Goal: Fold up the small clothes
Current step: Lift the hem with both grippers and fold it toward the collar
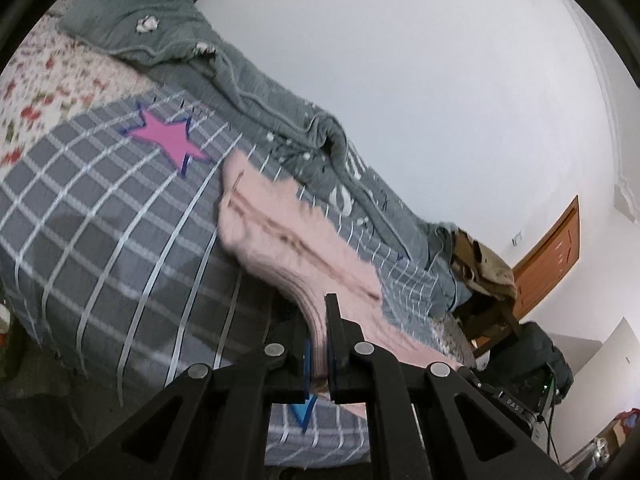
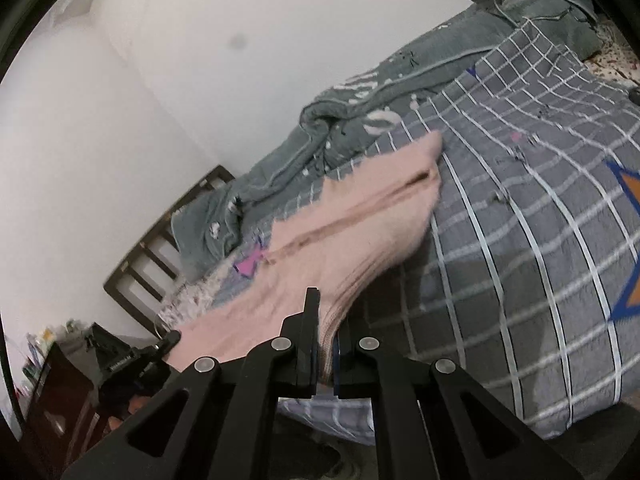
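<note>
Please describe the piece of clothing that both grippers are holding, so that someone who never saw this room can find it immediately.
Look at the bed with the grey checked blanket. Across its middle lies a pink knitted garment, with the left gripper and the right gripper each pinching an edge. It is the only pink, ribbed piece; the crumpled cloth behind it is grey-green.

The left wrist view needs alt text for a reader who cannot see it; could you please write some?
The left gripper is shut on the near edge of a pink knitted garment, which trails away over a grey checked blanket with a pink star. A rumpled grey-green quilt lies beyond, against a white wall.
</note>
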Tool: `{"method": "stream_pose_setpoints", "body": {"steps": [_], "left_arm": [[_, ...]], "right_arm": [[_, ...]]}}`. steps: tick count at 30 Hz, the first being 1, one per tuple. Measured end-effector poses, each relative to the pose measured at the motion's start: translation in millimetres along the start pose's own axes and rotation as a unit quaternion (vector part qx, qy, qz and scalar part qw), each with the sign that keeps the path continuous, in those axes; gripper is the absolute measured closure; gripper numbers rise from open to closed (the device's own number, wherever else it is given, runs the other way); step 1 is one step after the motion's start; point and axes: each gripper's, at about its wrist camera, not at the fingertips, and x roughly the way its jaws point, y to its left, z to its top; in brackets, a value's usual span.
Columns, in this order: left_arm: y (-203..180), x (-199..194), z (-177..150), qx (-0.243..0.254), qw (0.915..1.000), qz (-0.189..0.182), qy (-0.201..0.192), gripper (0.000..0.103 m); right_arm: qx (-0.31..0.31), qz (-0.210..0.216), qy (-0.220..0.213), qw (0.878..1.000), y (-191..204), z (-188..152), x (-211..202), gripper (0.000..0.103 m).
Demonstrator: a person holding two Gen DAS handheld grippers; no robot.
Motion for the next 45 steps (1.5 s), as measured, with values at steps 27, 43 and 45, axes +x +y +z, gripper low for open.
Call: {"method": "stream_pose_setpoints", "body": {"steps": [27,43,45], "left_arm": [[6.3,160.4,116.2,0.039,0.9949,0.09,-0.025,0.097],[50.9,281.8,172.7,0.021,0.9906,0.128,0.042,0.096],[60.1,291.2,174.2,0.008,0.9917,0.118,0.051,0.095]], "right_arm": [[0.06,0.021,-0.013,0.998,-39.0,142.0,141.9,0.098],[0.081,-0.03,0.031,0.996,-87.5,190.3,260.8,0.098],[0.078,-0.043,0.034,0.995,-92.8,193.5,274.2,0.098]]}}
